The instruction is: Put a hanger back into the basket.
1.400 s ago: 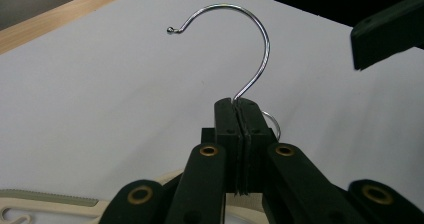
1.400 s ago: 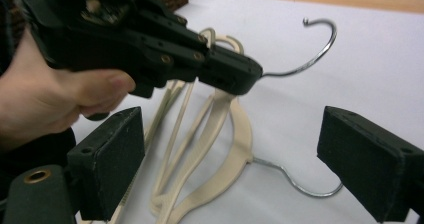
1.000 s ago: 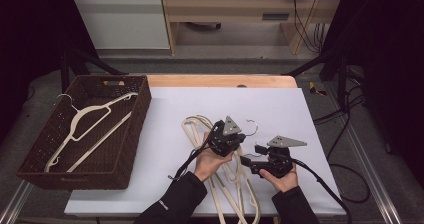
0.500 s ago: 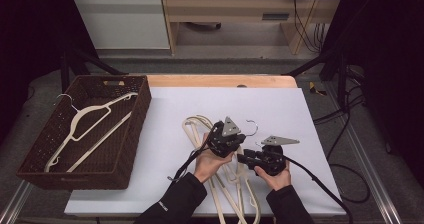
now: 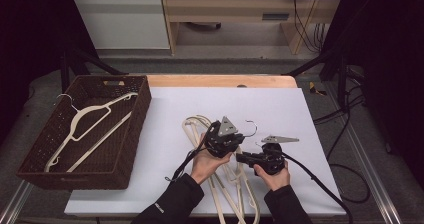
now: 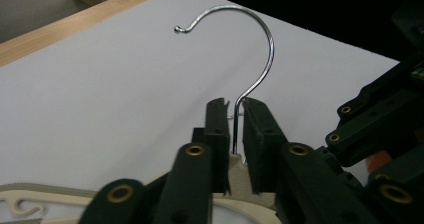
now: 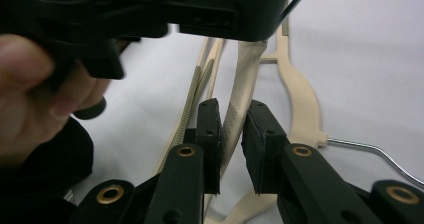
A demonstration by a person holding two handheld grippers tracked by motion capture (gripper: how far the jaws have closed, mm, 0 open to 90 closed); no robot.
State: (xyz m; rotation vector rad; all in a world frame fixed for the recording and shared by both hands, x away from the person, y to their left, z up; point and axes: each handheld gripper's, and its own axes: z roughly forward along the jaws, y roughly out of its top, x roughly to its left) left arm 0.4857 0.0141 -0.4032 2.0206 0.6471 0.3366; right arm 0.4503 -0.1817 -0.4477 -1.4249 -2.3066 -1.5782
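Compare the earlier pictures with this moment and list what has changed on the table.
The right hand-held gripper has slid left toward the left hand-held gripper, and its jaws have just been closing around a cream hanger arm in the pile. The left one stays at the wire hook's neck, jaws just eased slightly. The basket and its hanger are unchanged.

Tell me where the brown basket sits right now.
In the high view, the brown basket sits at the table's left edge, left of the white sheet, with a cream hanger inside.

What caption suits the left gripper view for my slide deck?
Left gripper grips the neck of a cream hanger's metal hook above the white table.
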